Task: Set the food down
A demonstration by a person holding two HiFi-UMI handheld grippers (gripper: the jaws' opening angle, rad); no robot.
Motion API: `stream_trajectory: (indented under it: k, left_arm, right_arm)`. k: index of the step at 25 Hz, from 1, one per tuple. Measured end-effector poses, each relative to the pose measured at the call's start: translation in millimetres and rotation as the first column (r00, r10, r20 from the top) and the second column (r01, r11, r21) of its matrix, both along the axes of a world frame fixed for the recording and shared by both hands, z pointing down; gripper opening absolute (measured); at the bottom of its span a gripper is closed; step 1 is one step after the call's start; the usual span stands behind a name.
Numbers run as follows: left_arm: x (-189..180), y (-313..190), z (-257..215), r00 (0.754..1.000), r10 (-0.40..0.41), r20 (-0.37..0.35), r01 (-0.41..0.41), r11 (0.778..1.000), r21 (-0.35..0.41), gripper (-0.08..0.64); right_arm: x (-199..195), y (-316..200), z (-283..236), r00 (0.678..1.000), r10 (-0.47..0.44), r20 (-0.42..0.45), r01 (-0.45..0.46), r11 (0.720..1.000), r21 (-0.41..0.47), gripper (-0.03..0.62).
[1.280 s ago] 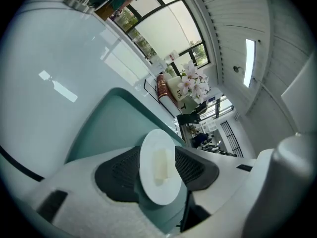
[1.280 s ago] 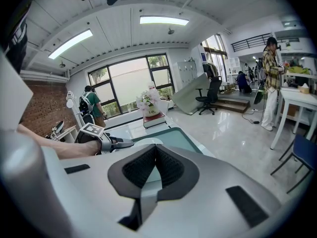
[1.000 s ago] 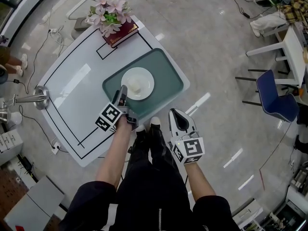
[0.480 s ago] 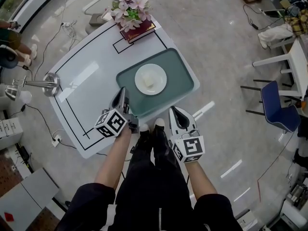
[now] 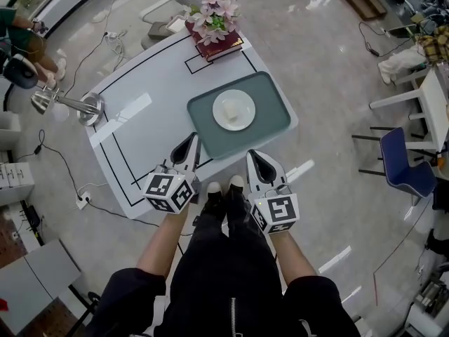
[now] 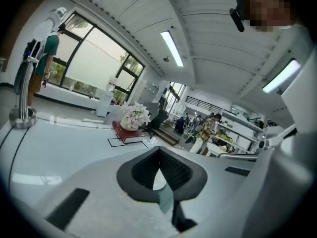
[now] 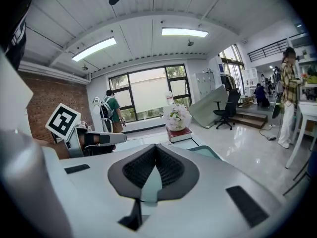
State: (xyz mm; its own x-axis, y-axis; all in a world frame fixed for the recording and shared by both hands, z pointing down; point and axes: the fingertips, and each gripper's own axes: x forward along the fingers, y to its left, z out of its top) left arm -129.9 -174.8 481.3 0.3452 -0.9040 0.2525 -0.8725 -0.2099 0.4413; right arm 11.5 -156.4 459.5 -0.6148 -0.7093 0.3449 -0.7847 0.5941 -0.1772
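Food (image 5: 231, 108) rests on the plate (image 5: 246, 118), centre of tray (image 5: 273, 118). My left gripper (image 5: 193, 141) and right gripper (image 5: 252, 159), jaws pressed together and empty, hang beside the tray's near edge.

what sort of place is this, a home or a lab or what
Most likely an open lab or workshop hall, not a home: ceiling strip lights, a white table marked with black outlines, and cables trailing over a polished floor.
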Motion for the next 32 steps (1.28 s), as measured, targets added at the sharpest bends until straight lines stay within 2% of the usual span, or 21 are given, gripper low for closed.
stream_trajectory:
  k: [4,10,22,32]
  left_arm:
    - [10,21,-19,0.994,0.067,0.081,-0.070,0.997,0.034,0.005]
    - [27,45,-30,0.984,0.110,0.141,-0.118,0.992,0.053,0.005]
    - [52,68,-32,0.978,0.140,0.153,-0.150,0.987,0.053,0.006]
    - [56,68,-32,0.977,0.139,0.161,-0.149,0.987,0.055,0.006]
  right_arm:
    - [-6,10,-10,1.000,-0.004,0.002,0.004,1.000,0.005,0.009]
    - [-10,25,-15,1.000,-0.024,-0.016,0.024,1.000,0.002,0.009]
    - [-23,50,-9,0.995,-0.096,-0.024,0.096,0.995,-0.018,0.008]
    - [-23,51,-8,0.994,-0.106,-0.029,0.106,0.994,-0.022,0.008]
